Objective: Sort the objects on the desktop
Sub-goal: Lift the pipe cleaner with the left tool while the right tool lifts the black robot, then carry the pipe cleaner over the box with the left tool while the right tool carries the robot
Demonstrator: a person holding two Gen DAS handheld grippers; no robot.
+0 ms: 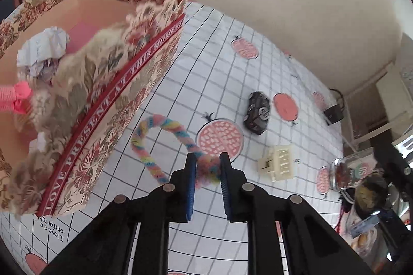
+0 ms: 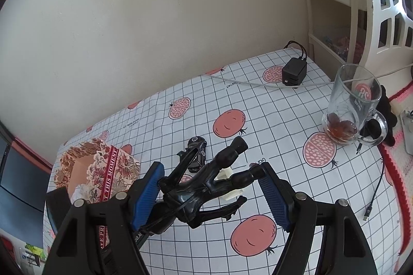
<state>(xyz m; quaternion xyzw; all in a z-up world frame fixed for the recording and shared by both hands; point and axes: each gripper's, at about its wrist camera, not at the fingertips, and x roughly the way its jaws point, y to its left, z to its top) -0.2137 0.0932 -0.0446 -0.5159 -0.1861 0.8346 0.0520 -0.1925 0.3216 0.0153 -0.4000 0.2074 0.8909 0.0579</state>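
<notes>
My left gripper (image 1: 207,158) is shut on one end of a pastel twisted rope ring (image 1: 165,121), which loops up and to the left just above the checked tablecloth (image 1: 219,68). Beside it on the left stands a floral box (image 1: 124,99) holding crumpled paper (image 1: 44,47), a pink hair roller (image 1: 15,96) and a furry item. My right gripper (image 2: 211,167) has its jaws wide, both pads pressing a glossy black pronged holder (image 2: 204,187) lifted off the cloth. In the right wrist view the floral box (image 2: 103,171) sits at lower left.
A black toy car (image 1: 256,115) and a cream plastic piece (image 1: 277,162) lie mid-table. A glass mug (image 2: 353,104) with brown dregs stands right, a black power adapter (image 2: 294,71) with a white cord near the wall, and a black USB cable (image 2: 376,187) by the right edge.
</notes>
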